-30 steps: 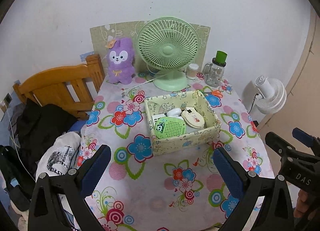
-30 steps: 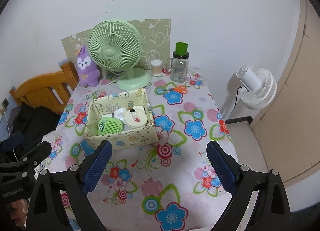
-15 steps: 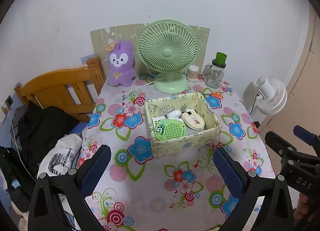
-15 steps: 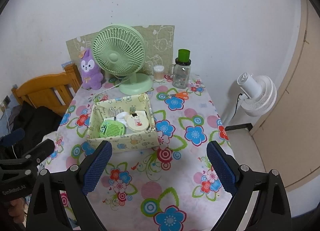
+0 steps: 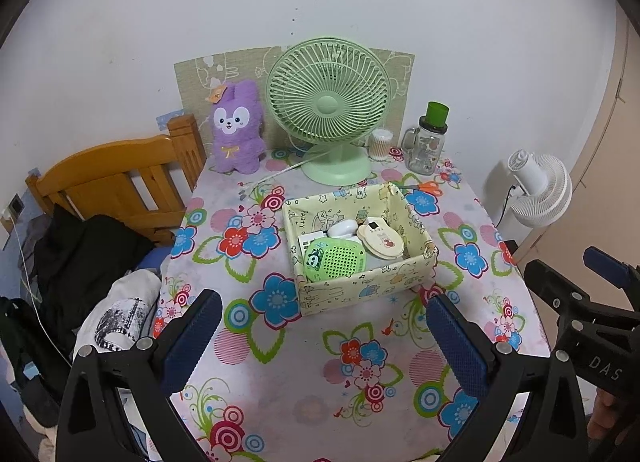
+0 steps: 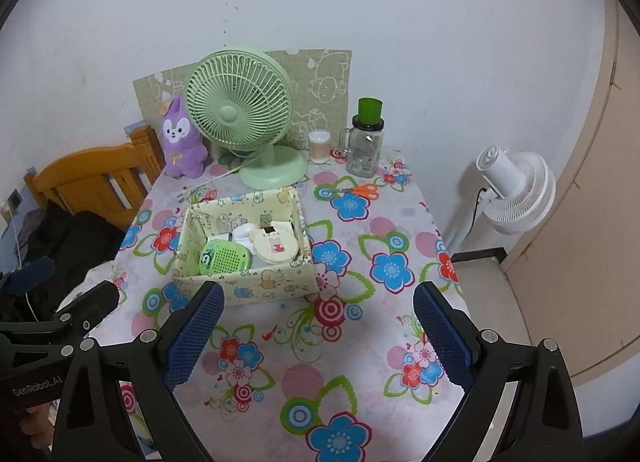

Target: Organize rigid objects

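Note:
A yellow patterned fabric box (image 5: 372, 282) (image 6: 256, 288) stands mid-table. In it lie a green round gadget (image 5: 336, 261) (image 6: 225, 258), a cream oval gadget (image 5: 380, 240) (image 6: 276, 247) and a white object (image 5: 342, 228). Orange-handled scissors (image 5: 426, 187) (image 6: 358, 190) lie on the cloth behind the box. My left gripper (image 5: 322, 336) is open and empty, held above the table's near edge. My right gripper (image 6: 316, 328) is open and empty, also near the front edge.
At the back stand a green desk fan (image 5: 330, 118) (image 6: 244, 118), a purple plush rabbit (image 5: 237, 128), a cotton-swab jar (image 5: 380, 144) and a glass jar with a green lid (image 5: 428, 142). A wooden bed frame (image 5: 120, 186) with clothes is left; a white floor fan (image 5: 538, 190) is right.
Both grippers have pulled back and up from the table, so the box and fan look smaller and farther. Nothing on the table has moved.

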`<state>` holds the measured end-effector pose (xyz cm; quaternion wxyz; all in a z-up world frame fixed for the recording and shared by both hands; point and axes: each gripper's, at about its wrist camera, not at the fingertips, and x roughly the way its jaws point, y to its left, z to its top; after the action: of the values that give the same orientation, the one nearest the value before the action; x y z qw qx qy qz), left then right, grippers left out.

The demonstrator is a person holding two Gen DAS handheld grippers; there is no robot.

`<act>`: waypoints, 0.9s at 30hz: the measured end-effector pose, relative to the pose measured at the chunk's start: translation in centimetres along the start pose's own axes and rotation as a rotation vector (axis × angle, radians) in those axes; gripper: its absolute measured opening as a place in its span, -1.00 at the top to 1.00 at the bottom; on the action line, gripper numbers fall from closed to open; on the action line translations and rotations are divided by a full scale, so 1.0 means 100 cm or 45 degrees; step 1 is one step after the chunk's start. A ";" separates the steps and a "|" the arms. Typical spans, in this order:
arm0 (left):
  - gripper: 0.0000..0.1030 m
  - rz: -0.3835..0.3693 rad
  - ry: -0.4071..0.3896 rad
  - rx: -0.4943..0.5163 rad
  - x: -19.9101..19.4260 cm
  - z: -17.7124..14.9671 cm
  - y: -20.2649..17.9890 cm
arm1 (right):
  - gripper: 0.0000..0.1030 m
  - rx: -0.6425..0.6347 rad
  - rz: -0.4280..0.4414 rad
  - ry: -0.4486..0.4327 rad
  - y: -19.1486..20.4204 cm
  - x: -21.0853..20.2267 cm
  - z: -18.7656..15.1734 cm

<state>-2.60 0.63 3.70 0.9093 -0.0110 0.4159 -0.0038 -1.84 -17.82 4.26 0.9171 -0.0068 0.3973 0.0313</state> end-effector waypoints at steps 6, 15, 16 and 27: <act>-1.00 0.005 0.003 0.003 0.000 0.000 0.000 | -0.89 0.001 0.005 0.006 0.000 0.000 -0.001; -1.00 -0.001 0.004 0.010 0.000 -0.002 -0.002 | -0.89 -0.006 0.009 0.009 0.001 0.001 -0.001; -1.00 -0.002 0.004 0.011 0.001 -0.002 -0.002 | -0.89 -0.008 0.010 0.010 0.001 0.001 -0.002; -1.00 -0.002 0.009 0.016 0.001 -0.004 -0.002 | -0.89 -0.008 0.007 0.005 0.002 0.001 -0.001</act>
<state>-2.85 0.42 3.39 0.9080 -0.0057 0.4189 -0.0070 -1.86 -17.66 4.08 0.9163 -0.0087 0.3989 0.0351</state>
